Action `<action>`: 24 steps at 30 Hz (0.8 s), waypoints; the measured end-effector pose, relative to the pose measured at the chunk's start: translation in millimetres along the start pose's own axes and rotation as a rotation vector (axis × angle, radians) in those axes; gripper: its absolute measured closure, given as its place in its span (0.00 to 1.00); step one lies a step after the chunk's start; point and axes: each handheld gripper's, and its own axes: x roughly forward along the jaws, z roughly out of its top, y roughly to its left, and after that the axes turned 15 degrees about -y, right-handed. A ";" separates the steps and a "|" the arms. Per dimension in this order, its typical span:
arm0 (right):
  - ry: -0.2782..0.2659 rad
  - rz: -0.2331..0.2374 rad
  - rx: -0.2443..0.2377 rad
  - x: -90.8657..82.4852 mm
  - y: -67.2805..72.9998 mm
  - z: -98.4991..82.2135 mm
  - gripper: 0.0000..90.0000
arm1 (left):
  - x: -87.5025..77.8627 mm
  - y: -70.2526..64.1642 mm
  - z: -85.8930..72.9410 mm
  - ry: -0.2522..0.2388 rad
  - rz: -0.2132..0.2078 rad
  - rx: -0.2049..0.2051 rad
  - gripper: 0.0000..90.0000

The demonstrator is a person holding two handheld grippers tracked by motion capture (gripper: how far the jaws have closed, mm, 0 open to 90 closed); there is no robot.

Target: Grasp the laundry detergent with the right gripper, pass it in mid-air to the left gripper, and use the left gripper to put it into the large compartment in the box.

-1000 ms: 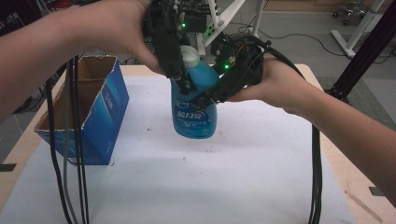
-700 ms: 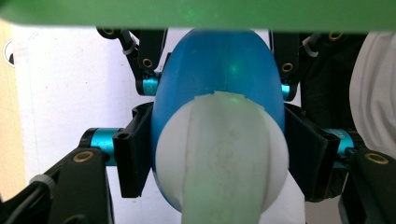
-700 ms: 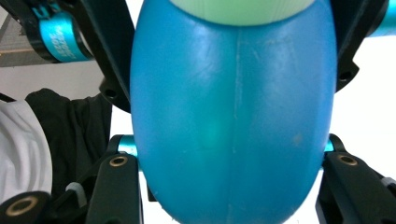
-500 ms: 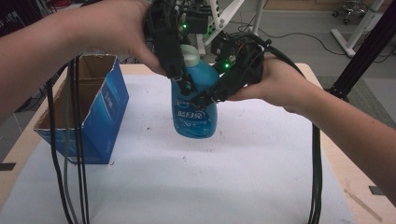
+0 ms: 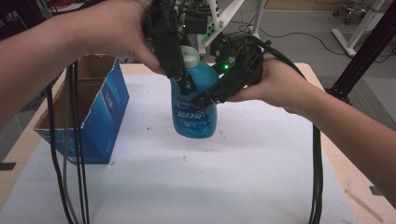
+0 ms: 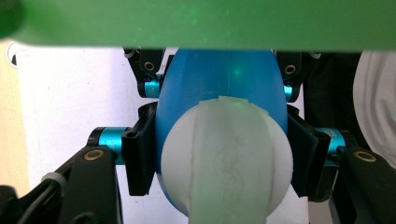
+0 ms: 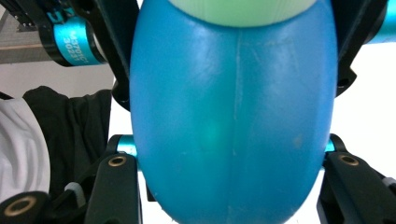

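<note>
I'm holding the blue bottle (image 5: pixel 194 105) up over the white table cover (image 5: pixel 233 177), near the middle of the table and just right of the open cardboard box (image 5: pixel 88 116); both tools are gripping it at once. My left gripper (image 5: pixel 186 86) is coming down from above beside the white cap (image 5: pixel 189 57); its jaws have just been closing, and in the left gripper view they're now pressing both sides of the bottle (image 6: pixel 219 79) just under the cap (image 6: pixel 228 154). My right gripper (image 5: pixel 205 97) is clamping the bottle's body from the right side; in the right gripper view the blue wall (image 7: pixel 233 121) is sitting tight between the jaws.

Risks as I'm judging them: the plastic looks smooth and rounded, so either grip could be sliding off; two grips pulling at different angles could be twisting the bottle or squeezing it; if one tool lets go early, the bottle could be tipping and dropping onto the cover; swinging left carelessly could be knocking the box.
</note>
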 end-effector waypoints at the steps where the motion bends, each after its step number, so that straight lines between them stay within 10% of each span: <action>1: -0.003 0.005 -0.003 0.1 -0.3 0.0 0.50 | -0.5 -0.1 -0.2 -0.002 -0.001 0.002 0.42; 14: -0.005 -0.019 0.057 7.7 1.2 -8.9 0.18 | -5.3 2.3 -8.7 -0.024 0.020 -0.044 0.42; 24: 0.029 -0.190 0.156 -21.6 -11.0 -43.6 0.15 | -31.8 4.2 -22.6 -0.066 0.105 -0.198 0.42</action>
